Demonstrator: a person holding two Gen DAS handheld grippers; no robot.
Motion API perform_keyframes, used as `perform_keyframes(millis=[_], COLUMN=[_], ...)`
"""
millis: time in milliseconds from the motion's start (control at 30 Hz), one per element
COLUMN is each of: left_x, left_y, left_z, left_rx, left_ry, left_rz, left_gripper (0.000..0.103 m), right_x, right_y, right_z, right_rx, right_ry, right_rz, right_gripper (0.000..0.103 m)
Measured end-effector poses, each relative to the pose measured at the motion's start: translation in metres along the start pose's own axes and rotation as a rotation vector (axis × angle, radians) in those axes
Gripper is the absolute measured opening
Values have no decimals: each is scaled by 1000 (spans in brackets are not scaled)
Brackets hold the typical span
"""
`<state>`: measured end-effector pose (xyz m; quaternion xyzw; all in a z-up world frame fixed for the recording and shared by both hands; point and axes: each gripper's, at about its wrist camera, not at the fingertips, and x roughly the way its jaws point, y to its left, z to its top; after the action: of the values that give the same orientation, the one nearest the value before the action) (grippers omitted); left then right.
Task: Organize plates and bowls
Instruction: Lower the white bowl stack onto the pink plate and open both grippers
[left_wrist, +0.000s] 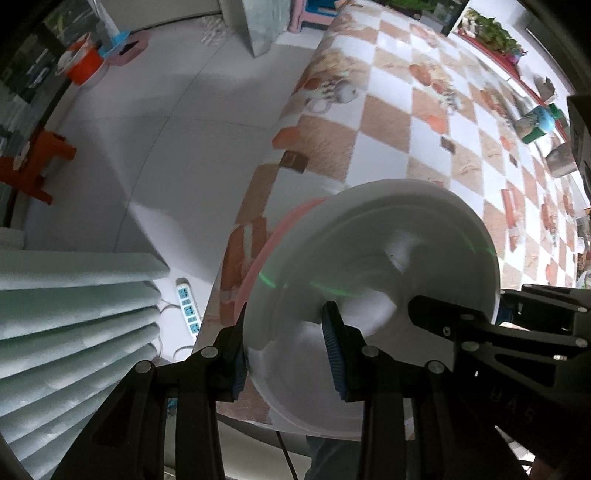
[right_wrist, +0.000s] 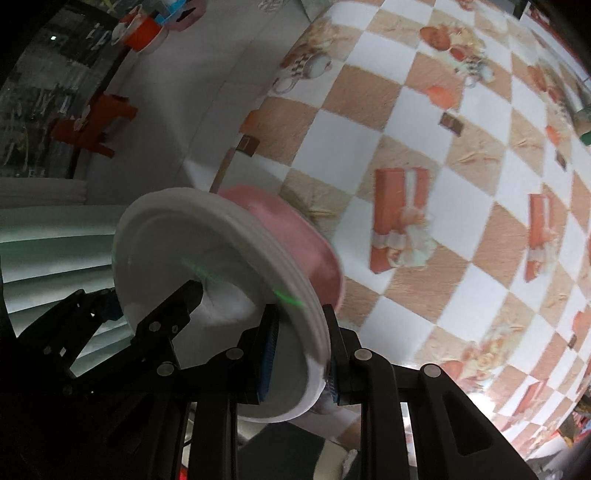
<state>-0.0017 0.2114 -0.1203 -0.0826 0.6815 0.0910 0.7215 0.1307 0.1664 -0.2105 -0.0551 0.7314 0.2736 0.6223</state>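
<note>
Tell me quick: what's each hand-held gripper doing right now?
Left hand-held gripper: shut on the rim of the plate stack.
Right hand-held gripper: shut on the same plate stack's opposite rim.

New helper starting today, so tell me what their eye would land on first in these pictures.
First, the white plate stacked on a pink plate, clamped at opposite rims by the left gripper and right gripper. Behind it spreads the orange-and-white checked tablecloth, with an orange stool on the floor.

The checkered worktop (left_wrist: 424, 147) lies bare across its middle, giving open passage there. Cups and containers (left_wrist: 543, 125) crowd its far edge, and a pale cushioned seat (left_wrist: 74, 317) stands close beside the near edge.
</note>
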Motion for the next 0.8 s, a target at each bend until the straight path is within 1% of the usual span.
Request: perform_keyframes(millis=[167,333,400,433,467,500,533,567,600,633,667,700,733,767,800], left_x=[18,23,21,20,19,17,13,11,7,2,-1,-3,-5,-6,-5], left_y=[7,10,10,10,12,14,16,17,18,19,19,18,16,13,10], left_z=[0,-1,-3,-4,-5,-7,-9,-10,-11,-13,-14,-15,-16,-16,-17], left_rx=[-23,-22,-12,-11,-12,-16,-23,-27,-29,-26,-24,-16,-4,12,22], left_ry=[28,24,10,4,-3,-10,-22,-33,-52,-70,-77,-74,-65,-59,-57], left_rz=[-12,-20,-4,5,7,2,1,5,10,18,23,26,35,53,62], left_gripper=[38,42,43,43,45,52,62,66,68,68,70,77,80,80,82], right_x=[19,29,29,28,27,26,25,22,20,17,14,10,5,1,-2], right_y=[2,4,4,5,4,4,2,-1,-2,-4,-6,-8,-10,-10,-10], right_z=[5,11,11,11,11,13,12,11,10,9,7,5,3,2,0], right_rx=[-19,-21,-25,-24,-24,-23,-21,-19,-17,-14,-14,-14,-18,-22,-26], right_ry=[17,27,26,24,19,13,4,-4,-8,-14,-23,-38,-61,-77,-91], right_rz=[-12,-31,-30,-37,-55,-75,-86,-81,-72,-69,-75,-88,-96,-94,-94], right_gripper=[26,26,26,31,41,48,57,59,59,61,72,79,89,91,91])
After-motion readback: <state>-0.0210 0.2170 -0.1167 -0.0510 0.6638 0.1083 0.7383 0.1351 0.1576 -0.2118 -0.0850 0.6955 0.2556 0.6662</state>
